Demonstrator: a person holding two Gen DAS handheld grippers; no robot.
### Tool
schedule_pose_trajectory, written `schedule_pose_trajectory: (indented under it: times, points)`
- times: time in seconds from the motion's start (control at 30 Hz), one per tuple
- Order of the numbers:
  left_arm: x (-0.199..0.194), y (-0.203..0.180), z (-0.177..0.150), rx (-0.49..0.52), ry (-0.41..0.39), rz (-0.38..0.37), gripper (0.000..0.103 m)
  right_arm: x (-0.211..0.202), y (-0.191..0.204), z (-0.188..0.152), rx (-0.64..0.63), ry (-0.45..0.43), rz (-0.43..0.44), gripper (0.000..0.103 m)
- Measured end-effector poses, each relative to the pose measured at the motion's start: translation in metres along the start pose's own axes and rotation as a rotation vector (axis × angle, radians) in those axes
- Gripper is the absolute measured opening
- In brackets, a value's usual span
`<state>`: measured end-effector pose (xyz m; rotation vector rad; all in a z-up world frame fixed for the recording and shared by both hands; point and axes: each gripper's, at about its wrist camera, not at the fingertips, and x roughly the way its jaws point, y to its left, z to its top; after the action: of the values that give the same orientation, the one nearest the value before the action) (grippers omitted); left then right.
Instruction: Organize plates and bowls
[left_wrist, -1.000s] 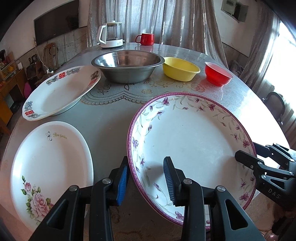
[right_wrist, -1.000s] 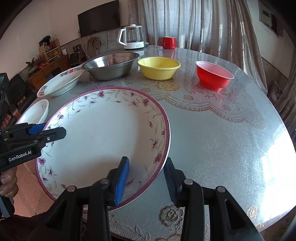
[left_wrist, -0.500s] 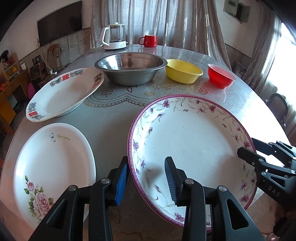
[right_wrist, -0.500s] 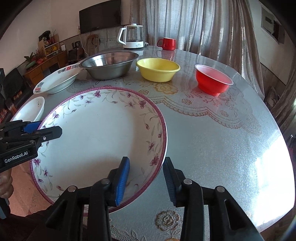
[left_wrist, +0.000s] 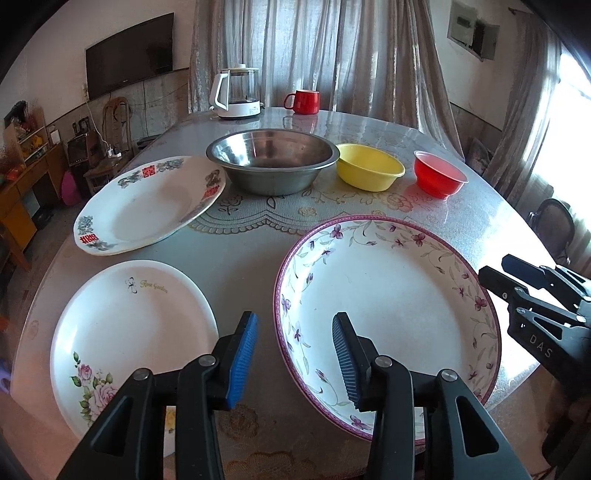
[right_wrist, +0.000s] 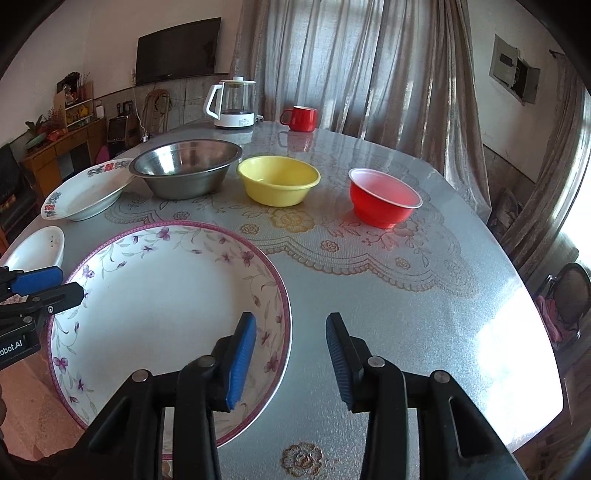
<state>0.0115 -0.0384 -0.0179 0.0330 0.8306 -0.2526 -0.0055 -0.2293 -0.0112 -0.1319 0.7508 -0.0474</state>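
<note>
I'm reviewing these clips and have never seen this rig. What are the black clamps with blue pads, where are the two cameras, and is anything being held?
No robot: a person holds a two-finger clamp in each hand, with a camera on each looking along its fingers. The left gripper and right gripper straddle opposite rims of the purple-flowered plate; the pads are not pressing, and the left jaws have just been opening. On the table also lie a rose plate, a red-patterned plate, a steel bowl, a yellow bowl and a red bowl.

Wall-mounted TV (left_wrist: 130, 51), sheer curtains (left_wrist: 332, 51) behind round table (right_wrist: 424, 295), bright window (left_wrist: 569, 129) right.
</note>
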Motion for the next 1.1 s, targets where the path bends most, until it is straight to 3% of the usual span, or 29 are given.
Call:
schedule_pose_trajectory:
  times: [0.43,0.73,0.83,1.0,1.1]
  points:
    - [-0.021,0.033,0.011,-0.073,-0.062,0.022,0.052,-0.009,0.037,0.029,-0.095,-0.06,0.042,0.04]
    - [-0.027,0.069,0.017,-0.131,-0.088,0.026,0.061,0.001,0.065,0.043,-0.145,-0.047,0.099,0.04]
    - [-0.029,0.091,0.023,-0.166,-0.092,0.03,0.069,0.011,0.072,0.05,-0.124,-0.009,0.186,0.042]
    - [-0.028,0.142,0.031,-0.255,-0.094,0.063,0.077,0.032,0.084,0.067,-0.035,0.079,0.418,0.052]
    - [-0.021,0.174,0.036,-0.305,-0.083,0.04,0.086,0.046,0.094,0.083,0.02,0.12,0.535,0.054]
